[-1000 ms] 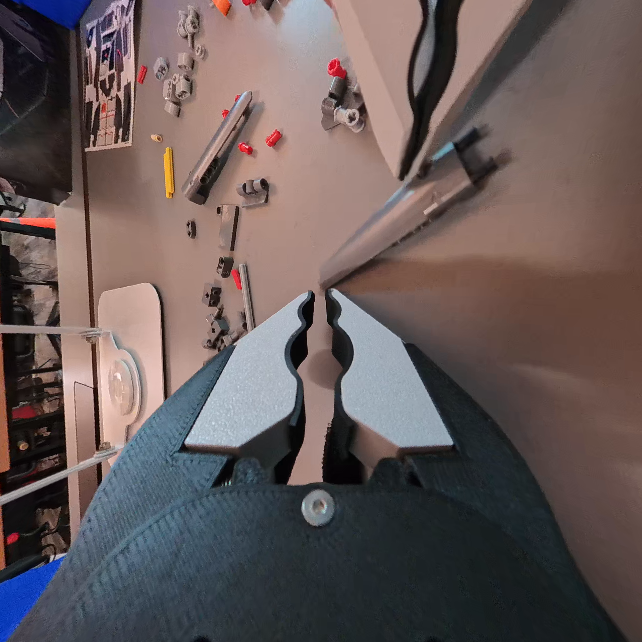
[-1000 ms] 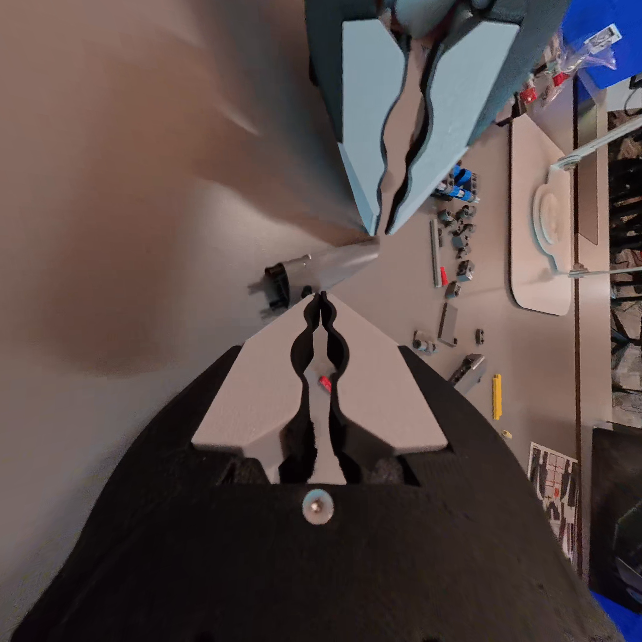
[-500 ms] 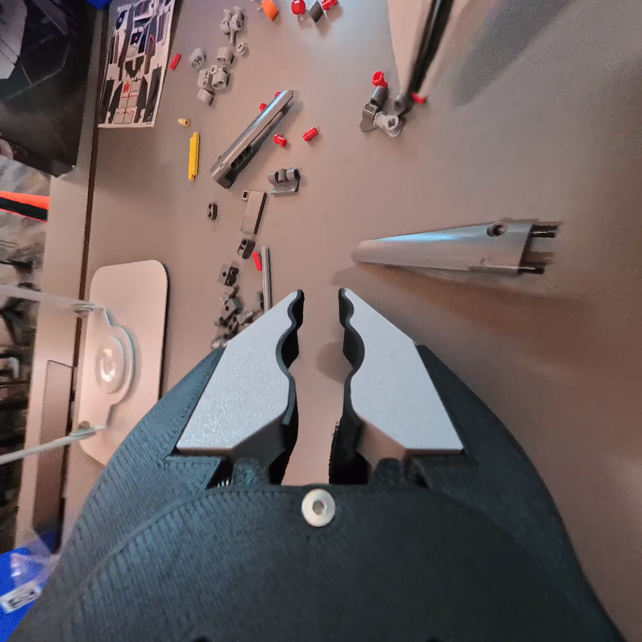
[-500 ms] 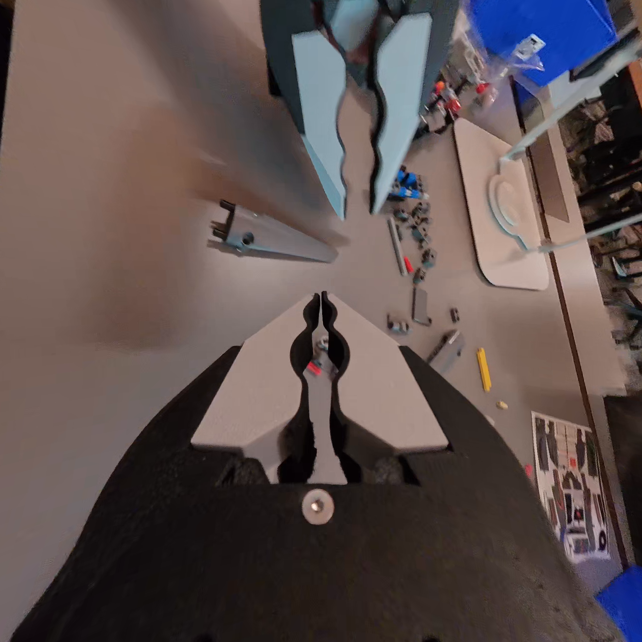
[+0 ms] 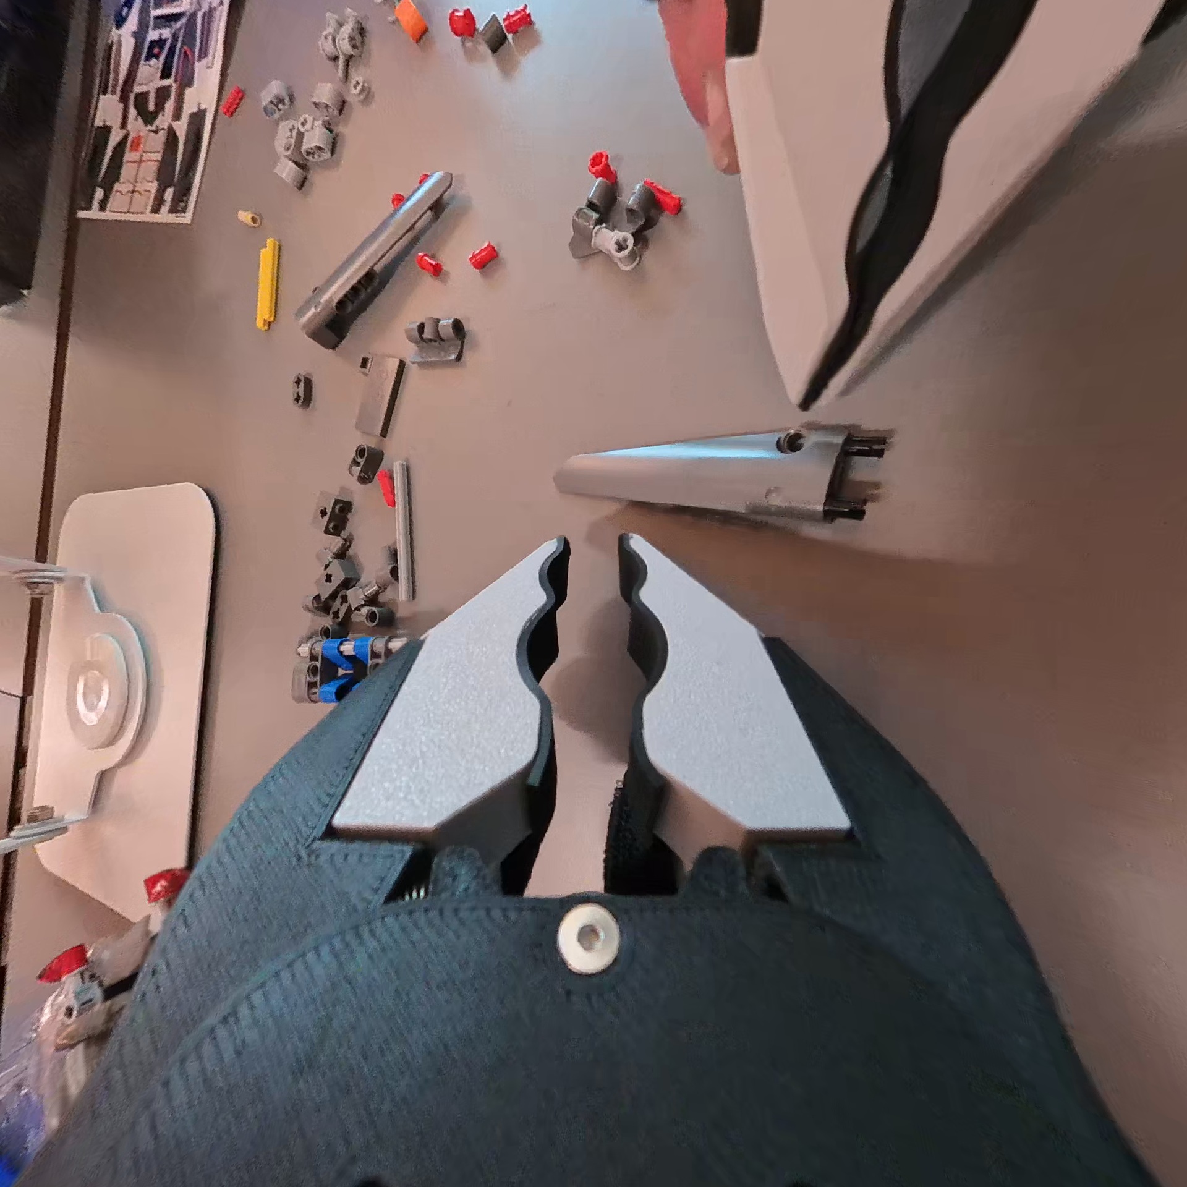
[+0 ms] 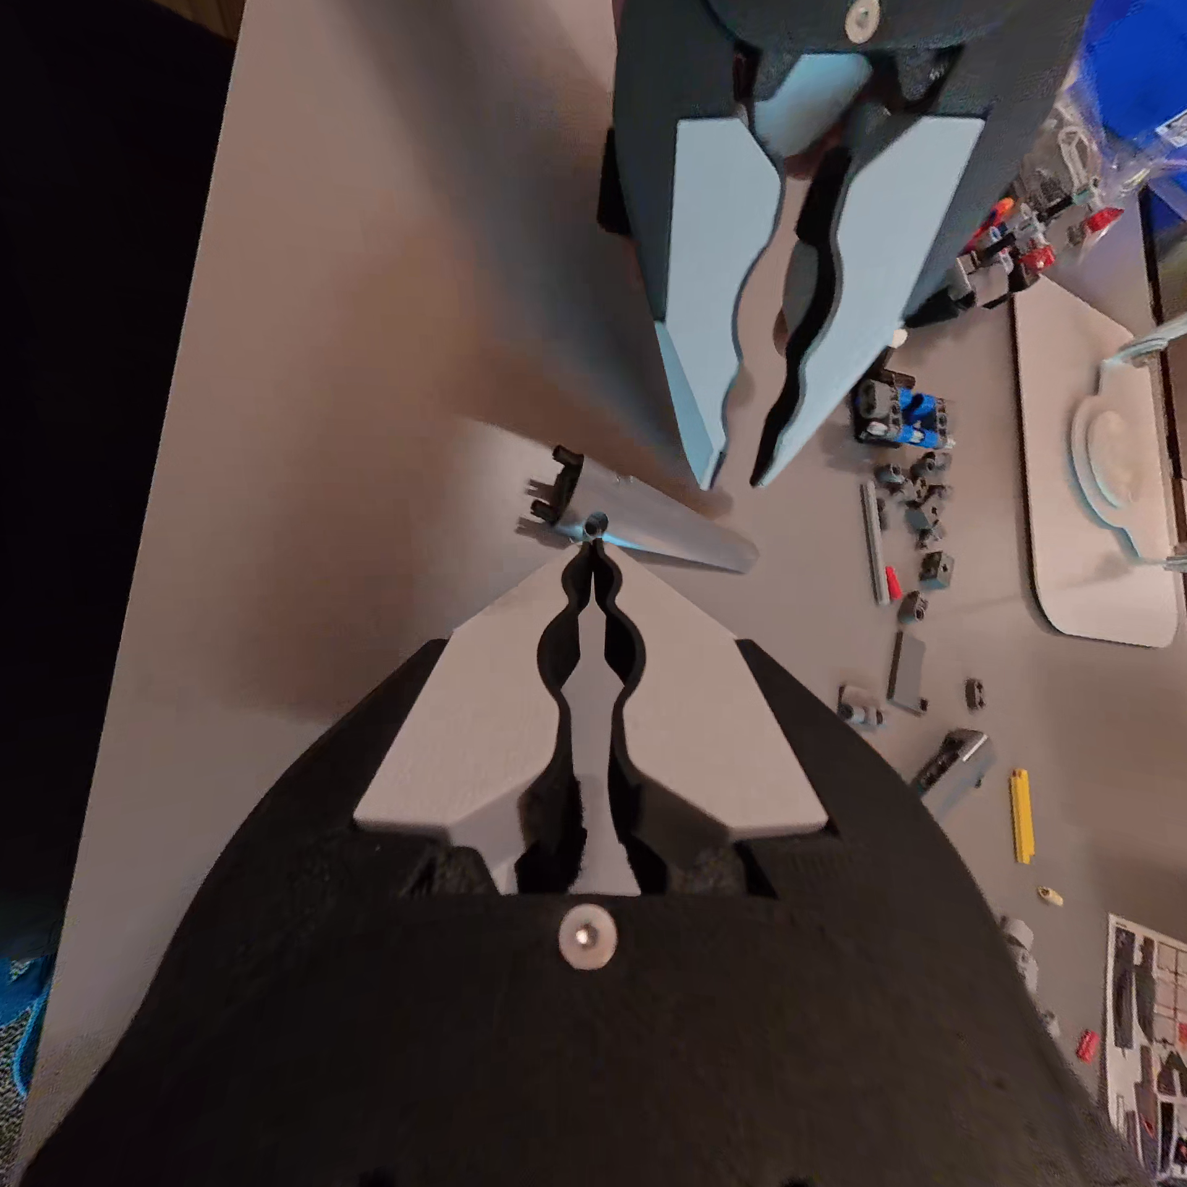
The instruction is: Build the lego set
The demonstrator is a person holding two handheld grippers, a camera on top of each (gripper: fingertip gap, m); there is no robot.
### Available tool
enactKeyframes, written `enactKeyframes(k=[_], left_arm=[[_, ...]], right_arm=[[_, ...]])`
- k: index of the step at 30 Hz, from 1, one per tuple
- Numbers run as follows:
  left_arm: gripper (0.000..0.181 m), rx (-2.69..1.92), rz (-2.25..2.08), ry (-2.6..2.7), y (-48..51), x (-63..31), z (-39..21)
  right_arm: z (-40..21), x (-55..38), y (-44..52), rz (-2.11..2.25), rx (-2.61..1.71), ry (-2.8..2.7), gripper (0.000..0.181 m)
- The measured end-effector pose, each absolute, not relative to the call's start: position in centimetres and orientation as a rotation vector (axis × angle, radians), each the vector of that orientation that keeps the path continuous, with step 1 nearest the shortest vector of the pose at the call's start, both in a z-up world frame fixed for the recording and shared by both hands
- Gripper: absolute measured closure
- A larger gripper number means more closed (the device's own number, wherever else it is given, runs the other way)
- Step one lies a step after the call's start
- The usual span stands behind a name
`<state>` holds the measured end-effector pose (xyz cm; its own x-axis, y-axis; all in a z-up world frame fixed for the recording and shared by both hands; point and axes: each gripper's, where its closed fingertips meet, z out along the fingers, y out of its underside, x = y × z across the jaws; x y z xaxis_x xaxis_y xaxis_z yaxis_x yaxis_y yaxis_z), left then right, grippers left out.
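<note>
A long tapered grey Lego panel (image 5: 706, 475) with black pins at its wide end lies flat on the brown table. My left gripper (image 5: 592, 545) is a little open and empty, just short of the panel's narrow tip; it also shows at the top of the right wrist view (image 6: 735, 482). My right gripper (image 6: 591, 551) is shut, its tips right at the pin hole near the panel's (image 6: 661, 530) wide end. Nothing shows between its jaws. It also shows in the left wrist view (image 5: 806, 401), tip down over that end.
Loose parts lie left of the panel: a long grey beam (image 5: 372, 257), a yellow axle (image 5: 268, 282), red pins (image 5: 482, 255), small grey connectors (image 5: 340, 578), a blue-and-grey sub-assembly (image 5: 334, 661). A sticker sheet (image 5: 154, 109), a white stand base (image 5: 128, 642) and a parts bag (image 5: 77, 989) are at the left. Left tips to right tips: about 7 cm.
My left gripper let go of the panel's narrow tip and opened. The panel went from lifted between both grippers to lying flat. My right gripper drew away, then came back to the wide end.
</note>
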<state>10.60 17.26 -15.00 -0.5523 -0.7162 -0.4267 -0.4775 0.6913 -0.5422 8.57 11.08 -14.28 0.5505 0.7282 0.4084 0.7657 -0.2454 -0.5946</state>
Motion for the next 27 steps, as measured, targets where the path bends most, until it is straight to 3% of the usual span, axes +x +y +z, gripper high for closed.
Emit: enactKeyframes(k=[9,18,27], left_arm=[[0.169,-0.886,-0.428,2.146,19.8,12.3,-13.2],[0.168,-0.787,-0.366,1.896,21.0,14.9,-12.2],[0.168,-0.805,-0.445,1.790,21.0,14.2,-10.8]], right_arm=[[-10.7,12.1,12.4,-0.159,-1.987,-1.072,0.178],[-6.2,19.9,15.3,-0.531,-2.007,-0.970,0.150],[-5.2,25.8,19.0,-0.540,-1.946,-0.780,0.148]])
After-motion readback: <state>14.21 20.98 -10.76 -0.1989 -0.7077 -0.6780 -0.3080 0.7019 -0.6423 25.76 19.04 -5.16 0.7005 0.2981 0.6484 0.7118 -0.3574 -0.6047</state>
